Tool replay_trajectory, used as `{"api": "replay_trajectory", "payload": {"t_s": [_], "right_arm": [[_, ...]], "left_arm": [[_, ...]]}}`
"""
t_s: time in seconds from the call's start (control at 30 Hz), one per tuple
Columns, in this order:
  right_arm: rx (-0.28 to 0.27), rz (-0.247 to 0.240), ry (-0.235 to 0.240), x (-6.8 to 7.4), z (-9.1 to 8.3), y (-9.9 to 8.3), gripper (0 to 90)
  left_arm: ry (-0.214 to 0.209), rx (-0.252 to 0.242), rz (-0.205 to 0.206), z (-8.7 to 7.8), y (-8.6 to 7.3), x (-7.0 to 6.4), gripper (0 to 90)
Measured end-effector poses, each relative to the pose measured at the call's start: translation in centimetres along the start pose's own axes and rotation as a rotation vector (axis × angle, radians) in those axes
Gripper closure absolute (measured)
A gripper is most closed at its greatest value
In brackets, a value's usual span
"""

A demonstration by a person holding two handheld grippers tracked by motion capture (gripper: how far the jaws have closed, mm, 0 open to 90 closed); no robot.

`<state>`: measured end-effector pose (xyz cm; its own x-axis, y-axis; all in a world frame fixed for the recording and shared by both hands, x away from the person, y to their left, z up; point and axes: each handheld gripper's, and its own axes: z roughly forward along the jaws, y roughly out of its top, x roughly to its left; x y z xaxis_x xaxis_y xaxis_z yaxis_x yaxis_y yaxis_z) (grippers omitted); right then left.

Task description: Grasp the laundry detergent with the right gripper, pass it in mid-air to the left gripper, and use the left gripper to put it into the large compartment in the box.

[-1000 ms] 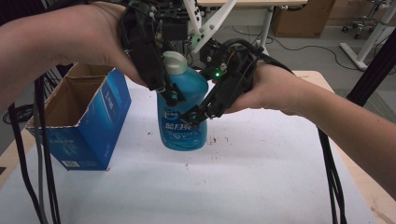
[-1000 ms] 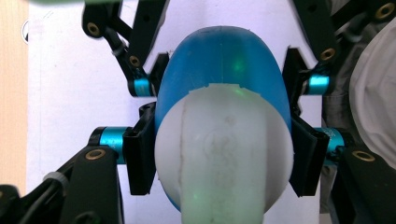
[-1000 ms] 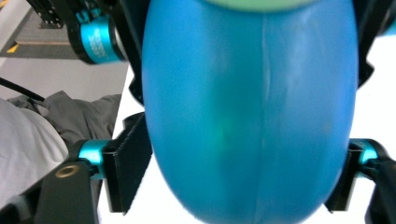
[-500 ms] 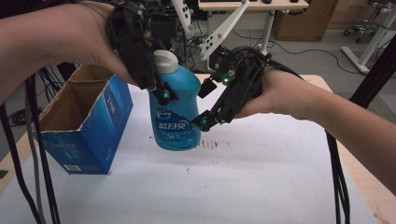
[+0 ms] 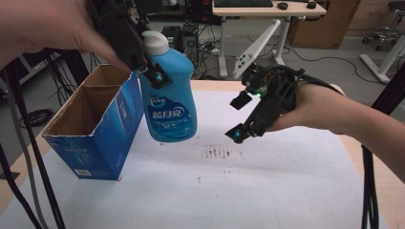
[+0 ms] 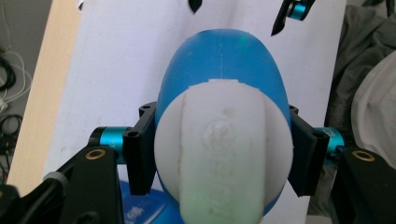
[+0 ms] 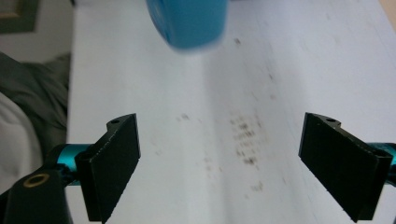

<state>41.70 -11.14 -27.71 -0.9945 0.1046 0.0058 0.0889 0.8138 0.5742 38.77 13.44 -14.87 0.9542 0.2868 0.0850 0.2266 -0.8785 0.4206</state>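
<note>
Bottle (image 5: pixel 171 90): blue, white cap, held off the table in the high view, hanging just right of the box, its base above the white sheet. Label characters show but are too small to read.
Bottle in left gripper view (image 6: pixel 223 140): seen from above, cap (image 6: pixel 224 154) towards 6 o'clock, blue shoulder towards 12 o'clock; the lower body is hidden behind the cap and cut off at the bottom edge.
Bottle in right gripper view (image 7: pixel 187 21): only the blurred blue base, cut by the top edge at 12 o'clock.
Left gripper (image 5: pixel 143 59): clamped on the bottle's neck just under the cap; in its own view (image 6: pixel 223 156) the two black jaws press the sides at 9 and 3 o'clock. In the high view the hand covers much of it, and the upper part runs off the top edge.
Right gripper (image 5: pixel 239 117): at 3 o'clock from the bottle, well apart from it, jaws wide apart and holding nothing. Its own view (image 7: pixel 219 163) shows bare, stained sheet between the jaws.
Box (image 5: pixel 95 129): blue carton, open top, standing at 9 o'clock of the bottle; the inside is shadowed, contents cannot be made out.
Table (image 5: pixel 267 191): white sheet with dark specks near the centre; near edge cut off.
Right gripper seen from the left one (image 6: pixel 243 9): only two jaw tips, cut by the top edge.
</note>
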Motion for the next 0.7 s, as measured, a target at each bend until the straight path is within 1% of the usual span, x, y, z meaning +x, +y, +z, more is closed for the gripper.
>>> {"api": "replay_trajectory", "payload": {"t_s": [0.03,0.13,0.2,0.23,0.27,0.3,0.4,0.43,0.47,0.5,0.53,0.57,0.6,0.63,0.7], "right_arm": [[0.017,0.000,-0.003,0.0,0.0,-0.3,11.9],[0.091,0.011,-0.047,0.0,-0.1,-1.0,12.0],[0.133,0.018,-0.061,0.0,-0.1,-1.5,11.9],[0.163,0.018,-0.076,-0.1,-0.1,-1.9,12.0],[0.163,0.018,-0.076,-0.1,-0.1,-1.9,12.0],[0.176,0.019,-0.082,-0.2,-0.1,-2.1,11.9],[0.198,0.026,-0.095,-0.4,-0.2,-2.7,12.0],[0.198,0.026,-0.095,-0.4,-0.2,-2.7,12.0],[0.208,0.031,-0.105,-0.7,-0.4,-3.0,12.0],[0.213,0.034,-0.106,-0.8,-0.5,-3.1,11.9],[0.213,0.034,-0.106,-0.8,-0.5,-3.1,11.9],[0.215,0.037,-0.106,-1.1,-0.6,-3.4,12.0],[0.215,0.037,-0.106,-1.1,-0.6,-3.4,12.0],[0.217,0.042,-0.110,-1.2,-0.6,-3.5,12.0],[0.215,0.049,-0.113,-1.5,-0.8,-3.7,12.0]], "left_arm": [[0.007,-0.004,-0.017,-0.4,-0.2,0.1,38.2],[0.029,-0.019,-0.075,-1.5,-0.9,0.5,38.1],[0.046,-0.029,-0.104,-2.2,-1.4,0.7,38.1],[0.055,-0.029,-0.119,-2.5,-1.7,0.8,38.1],[0.066,-0.033,-0.137,-2.9,-1.9,0.9,38.1],[0.079,-0.039,-0.156,-3.3,-2.3,0.9,38.1],[0.102,-0.047,-0.197,-4.3,-3.0,1.1,38.2],[0.102,-0.047,-0.197,-4.3,-3.0,1.1,38.2],[0.131,-0.051,-0.240,-5.3,-3.8,1.3,38.2],[0.142,-0.053,-0.255,-5.6,-4.2,1.4,38.2],[0.142,-0.053,-0.255,-5.6,-4.2,1.4,38.2],[0.167,-0.052,-0.287,-6.3,-4.8,1.5,38.2],[0.167,-0.052,-0.287,-6.3,-4.8,1.5,38.2],[0.185,-0.056,-0.310,-6.7,-5.2,1.6,38.2],[0.209,-0.057,-0.343,-7.3,-6.0,1.8,38.2]]}}
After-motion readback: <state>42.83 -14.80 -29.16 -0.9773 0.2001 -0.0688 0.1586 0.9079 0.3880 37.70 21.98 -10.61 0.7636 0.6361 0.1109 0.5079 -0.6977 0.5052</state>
